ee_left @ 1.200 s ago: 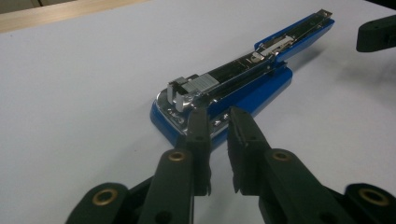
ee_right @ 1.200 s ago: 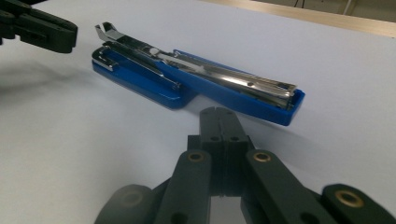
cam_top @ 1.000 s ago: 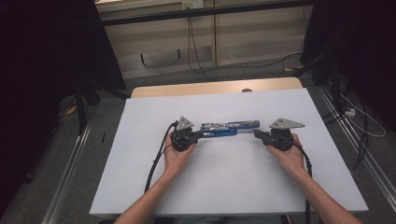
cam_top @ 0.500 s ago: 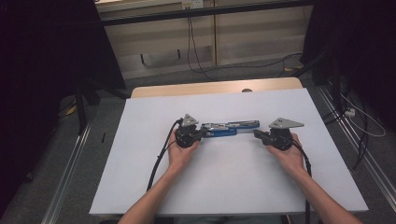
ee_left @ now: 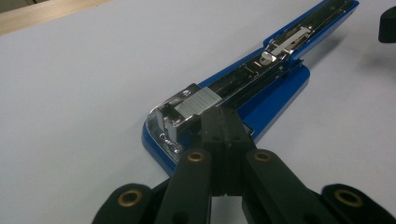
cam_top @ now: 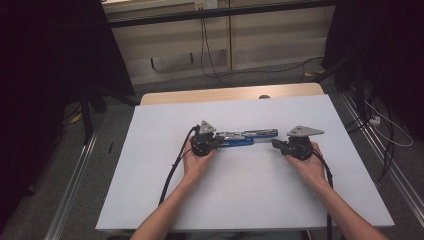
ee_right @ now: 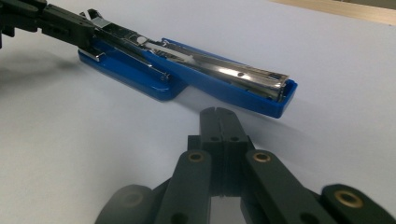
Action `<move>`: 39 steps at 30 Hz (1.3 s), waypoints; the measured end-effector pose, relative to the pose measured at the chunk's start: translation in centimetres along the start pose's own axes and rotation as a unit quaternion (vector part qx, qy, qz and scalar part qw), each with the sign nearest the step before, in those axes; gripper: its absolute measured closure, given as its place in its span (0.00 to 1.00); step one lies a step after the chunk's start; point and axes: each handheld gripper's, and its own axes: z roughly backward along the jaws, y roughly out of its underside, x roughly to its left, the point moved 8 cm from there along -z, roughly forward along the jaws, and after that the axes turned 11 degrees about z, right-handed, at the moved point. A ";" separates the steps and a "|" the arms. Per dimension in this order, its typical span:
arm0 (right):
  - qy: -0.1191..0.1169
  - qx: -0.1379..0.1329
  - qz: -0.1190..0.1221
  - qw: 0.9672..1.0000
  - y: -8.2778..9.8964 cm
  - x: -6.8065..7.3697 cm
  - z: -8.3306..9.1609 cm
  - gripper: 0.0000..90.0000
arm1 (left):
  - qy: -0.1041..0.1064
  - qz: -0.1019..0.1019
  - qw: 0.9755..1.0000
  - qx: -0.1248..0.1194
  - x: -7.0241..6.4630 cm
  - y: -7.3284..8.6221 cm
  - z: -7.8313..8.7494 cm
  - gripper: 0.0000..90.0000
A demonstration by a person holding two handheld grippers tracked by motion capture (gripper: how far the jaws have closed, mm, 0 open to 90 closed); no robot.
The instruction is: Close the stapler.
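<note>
blue stapler [cam_top: 239,139] lies at centre frame in the high view, on the white tabletop [cam_top: 250,200]. it is swung fully open and flat: blue base at the left, blue top cover stretched out to the right, metal staple channel exposed along its length.

left hand-held gripper [cam_top: 216,142]: jaws closed together, nothing between them. in the left gripper view the tips [ee_left: 222,122] sit against the metal front end of the stapler [ee_left: 261,79], beside the grey block at the head of the channel. whether they press on it or only touch it, cannot tell.

right hand-held gripper [cam_top: 276,144]: jaws closed, empty. in the right gripper view the tips [ee_right: 218,115] rest near the far end of the open cover [ee_right: 196,70], close to it but apart; white tabletop shows between the 2.

progress, as judged:
- done: stapler is opened out, channel is accessible.
- in hand: left hand-held gripper works at the front of the magazine, possibly pushing the staple follower or steadying the base.
- left: no loose staple strip visible on the tabletop, so whether this is loading or inspection is unclear. closing the cover back over the base is not yet done; the right hand-held gripper is placed well for that.

estimate: roughly mid-task.
</note>
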 end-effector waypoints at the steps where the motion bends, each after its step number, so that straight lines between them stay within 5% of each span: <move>1: 0.001 0.000 0.000 1.000 0.0 -0.1 0.0 1.00 | 0.003 0.002 1.000 0.002 0.0 0.0 0.0 1.00; 10: 0.006 0.047 0.004 0.999 0.5 -0.2 -0.7 1.00 | 0.012 0.015 1.000 0.002 0.0 0.1 0.0 1.00; 13: 0.011 0.060 -0.002 0.998 0.7 -0.7 -0.9 1.00 | 0.002 -0.001 1.000 0.002 0.0 0.0 0.0 1.00; 21: 0.016 0.092 -0.004 0.996 0.8 -1.5 -1.4 1.00 | 0.006 0.001 1.000 0.008 0.0 -0.1 -0.1 1.00; 39: 0.025 0.094 -0.005 0.995 0.1 -1.1 -2.8 1.00 | 0.015 0.011 1.000 0.003 0.0 -0.1 -0.1 1.00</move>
